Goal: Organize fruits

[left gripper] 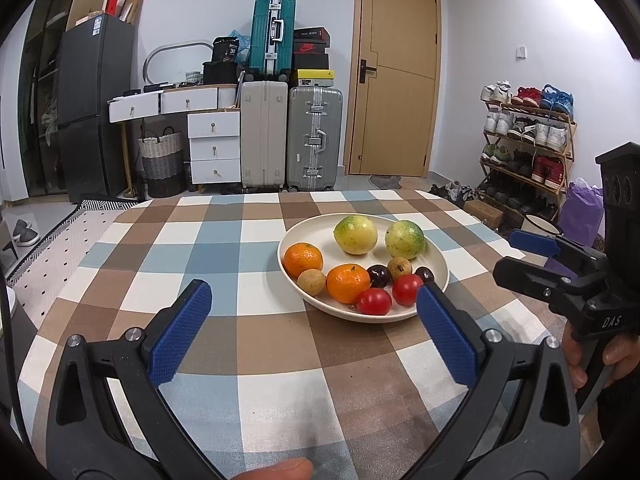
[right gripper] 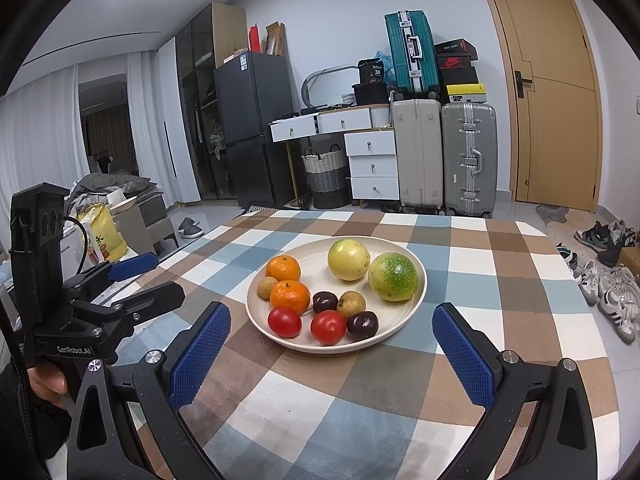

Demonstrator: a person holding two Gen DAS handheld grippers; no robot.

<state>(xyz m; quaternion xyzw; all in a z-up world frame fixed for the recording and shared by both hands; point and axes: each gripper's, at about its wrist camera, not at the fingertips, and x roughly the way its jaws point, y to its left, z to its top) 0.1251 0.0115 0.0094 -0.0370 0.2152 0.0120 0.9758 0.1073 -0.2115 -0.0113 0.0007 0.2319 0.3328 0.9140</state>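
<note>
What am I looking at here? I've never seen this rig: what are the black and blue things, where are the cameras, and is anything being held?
Each picture comes from a fisheye camera mounted on a hand-held two-finger gripper, looking along its blue-padded fingers. One view shows the left gripper, the other the right gripper; each also glimpses the other at its edge. Both are open and hold nothing. On the checked tablecloth stands a cream plate carrying two oranges, two red tomatoes, two large green-yellow fruits, dark plum-like fruits and small brownish ones.

Both grippers are matte black with silver screws, textured blue pads on the fingers [left gripper: 182, 332], white "DAS" and "GenRobot.AI" lettering.
</note>
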